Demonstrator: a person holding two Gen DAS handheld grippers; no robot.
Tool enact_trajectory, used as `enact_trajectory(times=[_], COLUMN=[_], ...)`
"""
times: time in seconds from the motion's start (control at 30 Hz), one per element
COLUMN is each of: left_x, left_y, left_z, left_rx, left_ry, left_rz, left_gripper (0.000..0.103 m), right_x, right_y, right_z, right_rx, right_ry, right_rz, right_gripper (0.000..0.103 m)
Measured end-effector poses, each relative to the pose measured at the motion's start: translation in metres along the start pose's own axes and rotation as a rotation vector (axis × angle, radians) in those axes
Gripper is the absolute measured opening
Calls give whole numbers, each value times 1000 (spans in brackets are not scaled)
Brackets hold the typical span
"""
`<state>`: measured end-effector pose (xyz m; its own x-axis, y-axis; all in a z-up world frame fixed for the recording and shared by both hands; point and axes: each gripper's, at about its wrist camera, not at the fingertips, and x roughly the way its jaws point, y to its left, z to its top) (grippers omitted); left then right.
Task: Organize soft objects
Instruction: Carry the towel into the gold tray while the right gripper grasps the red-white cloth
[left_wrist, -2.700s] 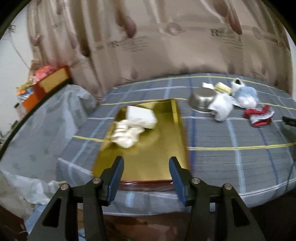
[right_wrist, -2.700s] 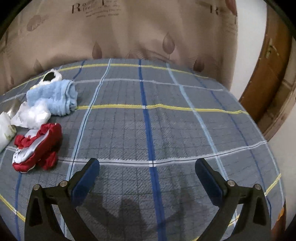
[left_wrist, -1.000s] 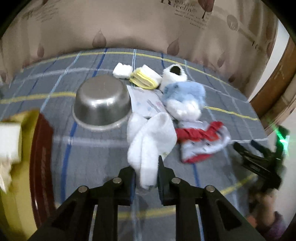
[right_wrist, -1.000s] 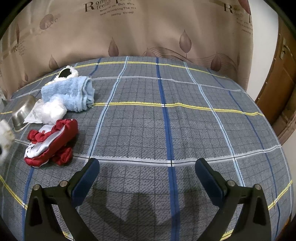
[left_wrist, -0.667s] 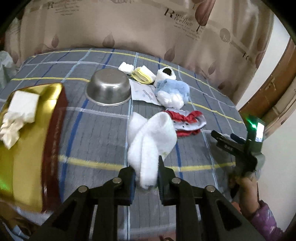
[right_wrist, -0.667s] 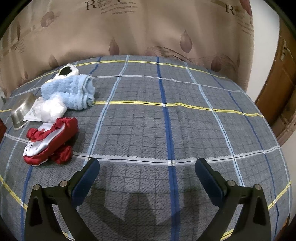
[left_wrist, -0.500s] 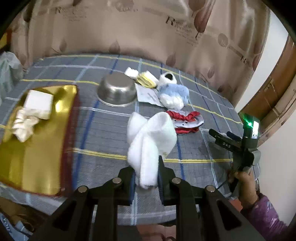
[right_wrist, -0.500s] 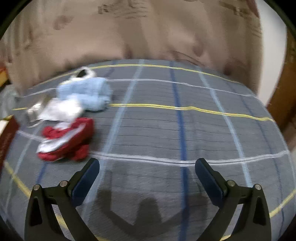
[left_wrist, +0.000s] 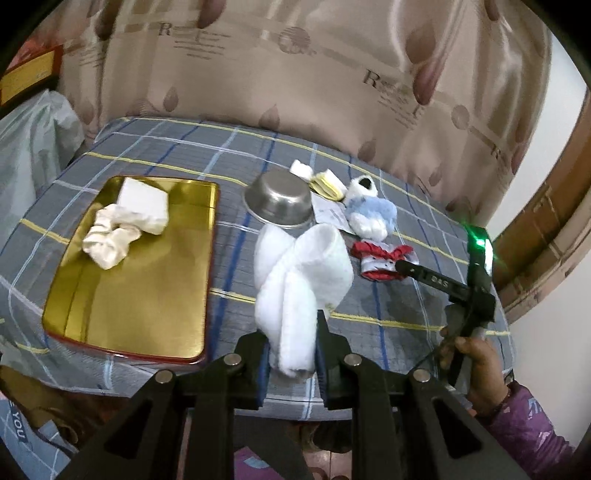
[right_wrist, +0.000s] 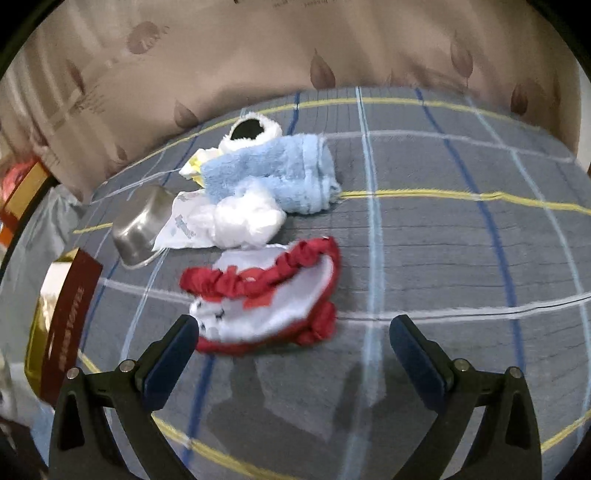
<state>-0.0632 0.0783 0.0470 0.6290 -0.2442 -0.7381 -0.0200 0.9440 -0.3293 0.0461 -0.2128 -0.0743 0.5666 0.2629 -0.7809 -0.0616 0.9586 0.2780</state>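
- I see a steel bowl (left_wrist: 277, 201) upside down at centre frame on the bed in the left wrist view; the right wrist view shows it at left, mouth down too.
- A printed paper sheet (left_wrist: 330, 215) lies flat just right of the bowl.
- The grey plaid bedsheet (left_wrist: 399, 317) fills the middle of both views.
- A beige leaf-print curtain (left_wrist: 332, 74) spans the top.
- A clear plastic bag (left_wrist: 33, 147) bulges at far left.
- Wooden door trim (left_wrist: 546, 236) curves down the right edge.
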Motion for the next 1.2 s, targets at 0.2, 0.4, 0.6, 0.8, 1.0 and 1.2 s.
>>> enact_trajectory(times=[0.2,0.4,0.6,0.8,1.0,1.2], left_x=[-10,-11,-13,-21,-9,23], left_y=[18,34,48,71,87,91], left_z=[3,1,1,4,20,54], left_rx=[-32,-64,-93,-115,-75,-11], left_ry=[-25,-23,-33,-65,-74,-65], left_rz=[25,39,64,114,171,210], left_gripper=[21,21,21,21,21,23], right_x=[19,19,3,-15,-13,-14], right_y=[7,29,36,32,33,35], right_z=[7,4,-10,-35,-38,-40], right_rx=[58,-52,-122,-180,-208,-214], right_ry=[38,19,-40,-95,-108,-116], right_rz=[-9,-30,13,0,-13,-3], right_gripper=[103,23,18,18,18,18])
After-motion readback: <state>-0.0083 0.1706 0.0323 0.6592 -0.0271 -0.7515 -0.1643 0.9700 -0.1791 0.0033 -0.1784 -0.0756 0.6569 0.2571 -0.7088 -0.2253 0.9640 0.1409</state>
